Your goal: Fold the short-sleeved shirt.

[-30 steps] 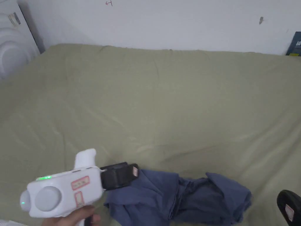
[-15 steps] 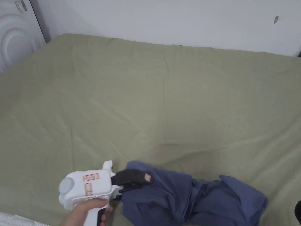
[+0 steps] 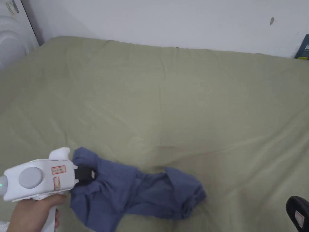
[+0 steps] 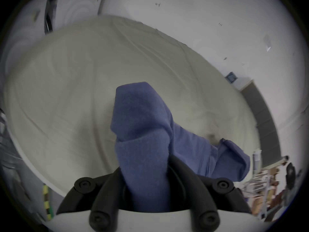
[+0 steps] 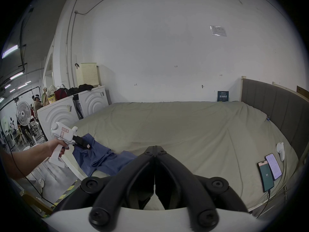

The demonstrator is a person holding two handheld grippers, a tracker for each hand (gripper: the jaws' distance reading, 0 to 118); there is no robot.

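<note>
A crumpled blue short-sleeved shirt (image 3: pixel 135 190) lies near the front edge of the olive-green bed (image 3: pixel 169 99). My left gripper (image 3: pixel 86 175), white with black jaws and held in a hand, is shut on the shirt's left end. In the left gripper view a fold of the shirt (image 4: pixel 142 126) sticks up from between the jaws and hides their tips. From the right gripper view, the left gripper (image 5: pixel 85 145) holds the shirt (image 5: pixel 103 158) slightly lifted. My right gripper (image 5: pixel 155 147) is shut on nothing, and it sits off the shirt at the lower right (image 3: pixel 297 211).
Two phones (image 5: pixel 267 173) and a white controller (image 5: pixel 280 152) lie on the bed's right side by the grey headboard (image 5: pixel 275 110). A dark book (image 3: pixel 302 46) leans on the back wall. White washing machines (image 5: pixel 58 115) stand left of the bed.
My left gripper has pulled the shirt's end to the left, and the whole shirt has slid left across the bed and stretched out. The right gripper stays at the lower right.
</note>
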